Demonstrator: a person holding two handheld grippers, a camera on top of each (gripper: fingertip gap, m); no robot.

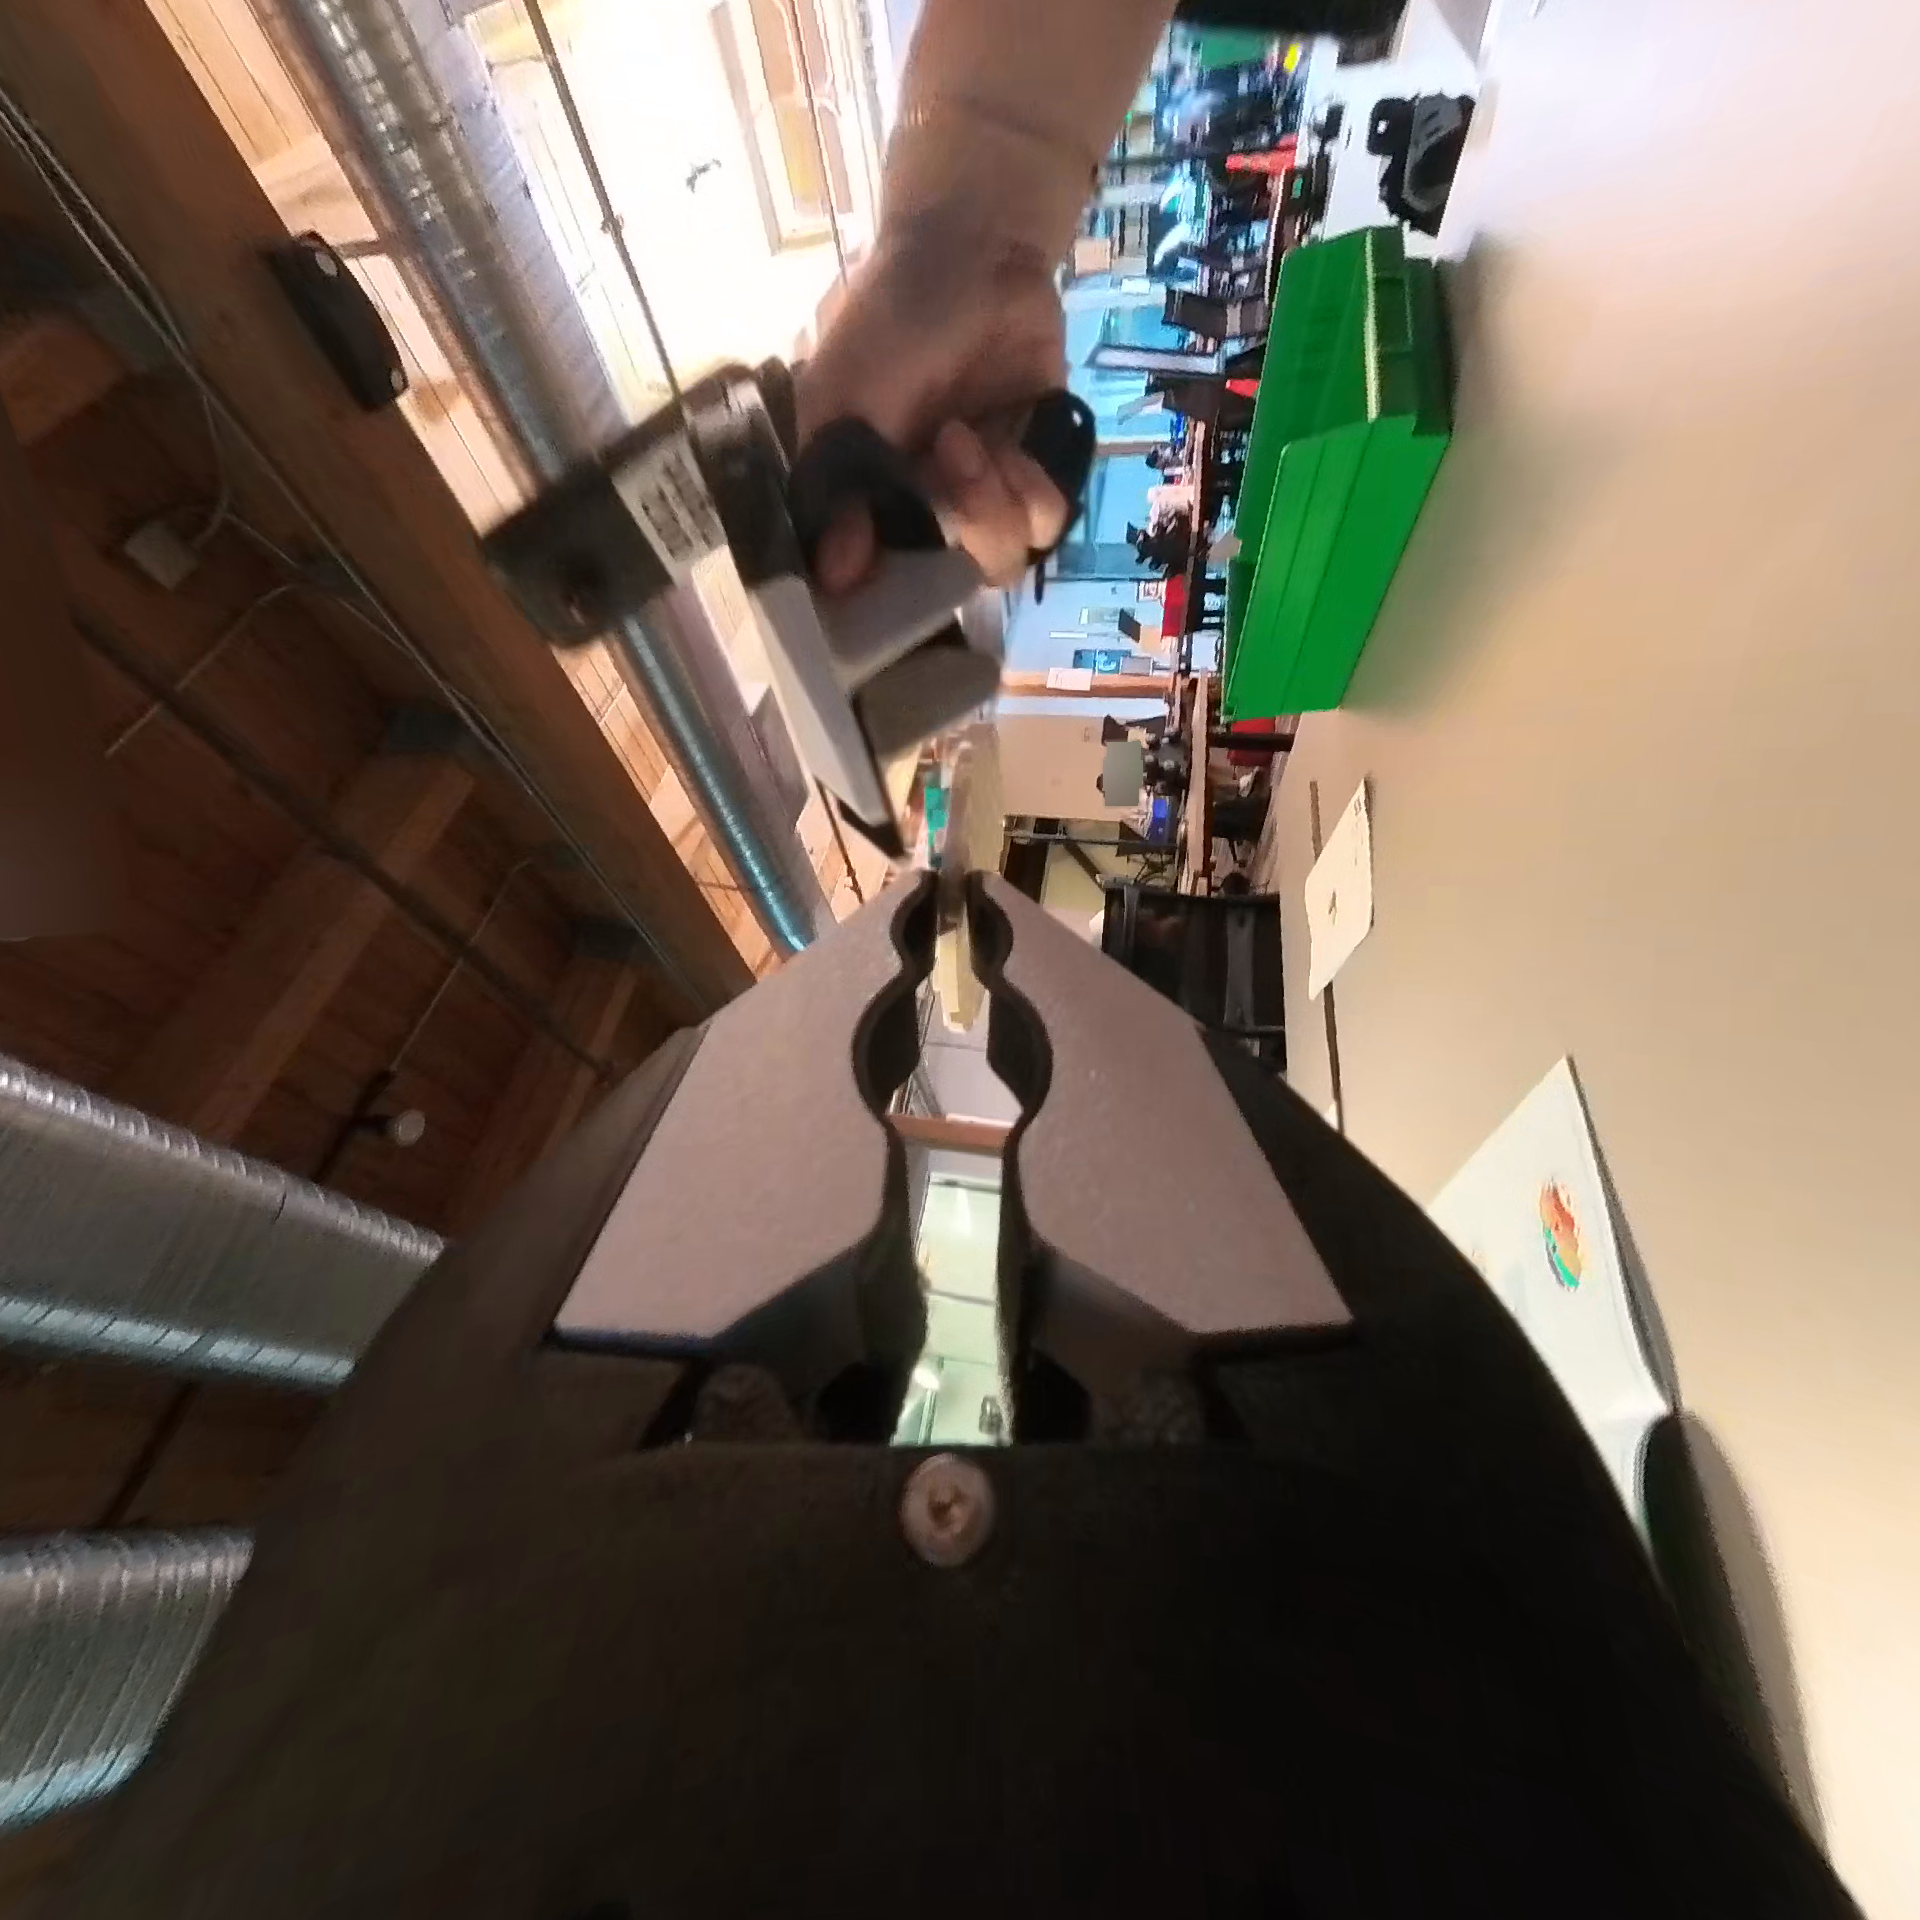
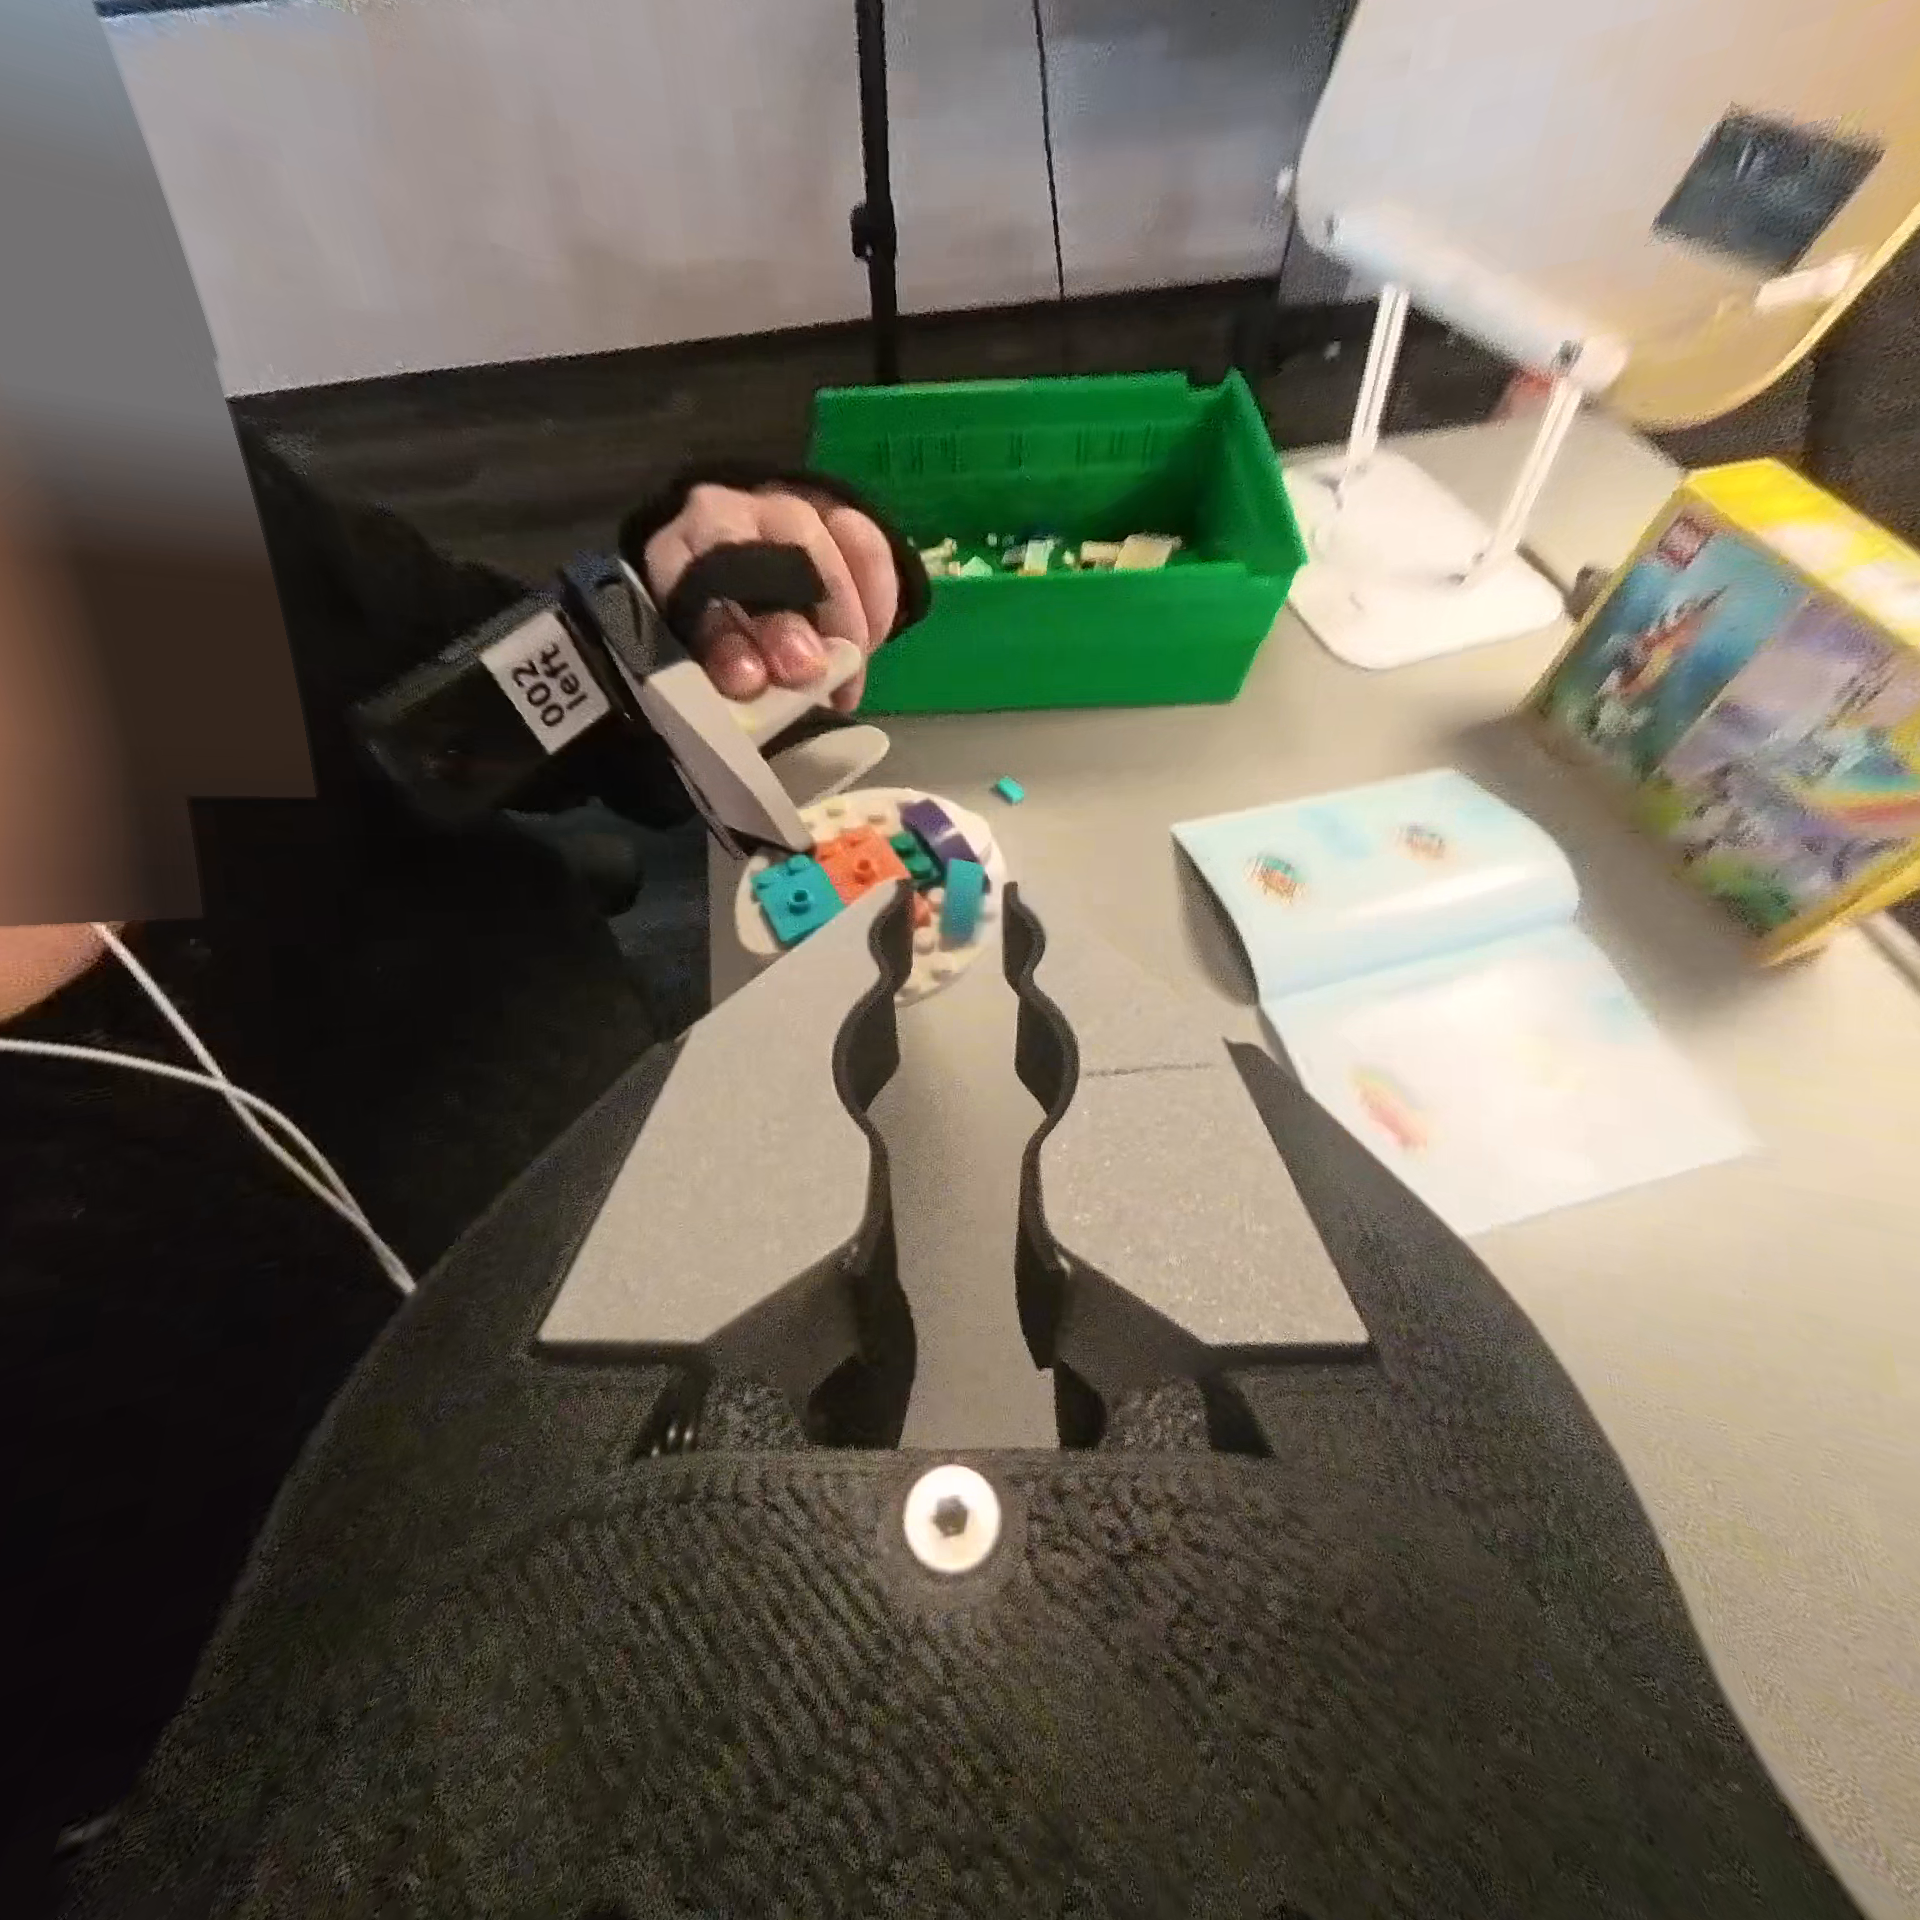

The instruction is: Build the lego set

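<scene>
My left gripper (image 1: 951, 896) is shut on the rim of a round white lego plate (image 1: 964, 805), seen edge-on and held in the air. In the right wrist view this plate (image 2: 756, 925) carries a flat teal brick (image 2: 795, 899), an orange brick (image 2: 857, 862), a purple piece (image 2: 935, 821) and an upright teal brick (image 2: 961, 896). The left gripper (image 2: 774, 821) grips its far-left edge. My right gripper (image 2: 956, 920) is open, its tips on either side of the upright teal brick; contact is not visible. The right gripper also shows in the left wrist view (image 1: 883, 748), blurred.
A green bin (image 2: 1070, 634) with several loose bricks stands at the back of the grey table (image 2: 1143, 831). A small teal brick (image 2: 1008, 792) lies loose. An open instruction booklet (image 2: 1455, 997), the set's box (image 2: 1756, 707) and a white stand (image 2: 1434, 592) are to the right. Spacing between my two grippers at the tips: around 6 cm.
</scene>
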